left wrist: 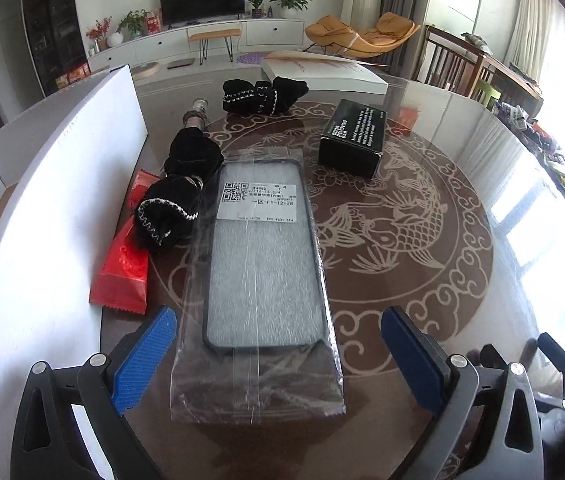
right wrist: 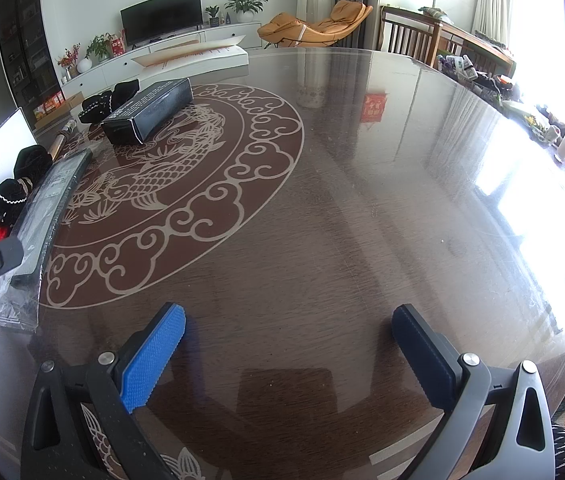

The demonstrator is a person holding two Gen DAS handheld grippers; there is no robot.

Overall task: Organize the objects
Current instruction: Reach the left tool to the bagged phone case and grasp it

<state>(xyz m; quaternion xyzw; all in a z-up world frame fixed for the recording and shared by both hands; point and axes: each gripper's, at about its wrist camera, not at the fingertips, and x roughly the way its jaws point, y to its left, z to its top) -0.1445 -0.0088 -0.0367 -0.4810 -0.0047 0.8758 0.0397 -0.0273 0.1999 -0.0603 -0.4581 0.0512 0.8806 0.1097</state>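
Observation:
A phone case in a clear plastic bag (left wrist: pixel 260 264) lies flat on the glass table, its near end between the blue pads of my left gripper (left wrist: pixel 278 352), which stands open around it without touching. Left of it lie a black pouch with white stitching (left wrist: pixel 170 212) and a red packet (left wrist: pixel 124 264). A second black pouch (left wrist: pixel 262 94) and a black box (left wrist: pixel 352 138) sit farther back. My right gripper (right wrist: pixel 288 350) is open over bare table, with the bagged case (right wrist: pixel 48 204) and black box (right wrist: pixel 150 114) far to its left.
A white open box wall (left wrist: pixel 62 184) stands along the left edge. A metal cylinder (left wrist: pixel 196 114) lies behind the near pouch. A flat white box (left wrist: pixel 322 70) sits at the table's far edge. Chairs and a cluttered side table (right wrist: pixel 482 72) stand to the right.

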